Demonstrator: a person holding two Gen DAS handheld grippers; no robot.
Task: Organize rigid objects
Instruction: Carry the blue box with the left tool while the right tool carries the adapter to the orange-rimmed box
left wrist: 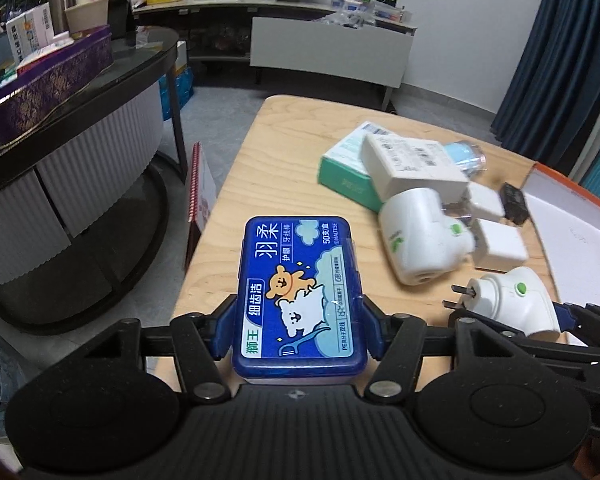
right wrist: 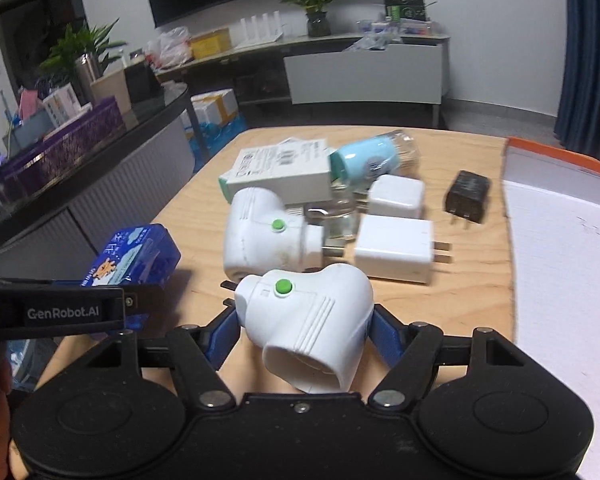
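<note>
My left gripper [left wrist: 300, 320] is shut on a blue dental floss box [left wrist: 300, 292], its blue pads pressed against the box's two long sides above the left edge of the wooden table [left wrist: 284, 160]. The same box [right wrist: 136, 252] shows at the left of the right wrist view, behind the left gripper's black arm [right wrist: 72, 312]. My right gripper [right wrist: 302, 328] is shut on a white plug-in device with a green button [right wrist: 312, 320]. Its prongs point away to the left. That device [left wrist: 516, 304] also appears low at the right of the left wrist view.
A second white plug-in device [right wrist: 260, 236], two white chargers [right wrist: 396, 248], a black charger [right wrist: 466, 196], a light blue bottle [right wrist: 368, 160] and a white box [right wrist: 280, 172] lie clustered mid-table. An orange-rimmed white tray [right wrist: 560, 248] is at the right. A dark counter [left wrist: 80, 92] stands left.
</note>
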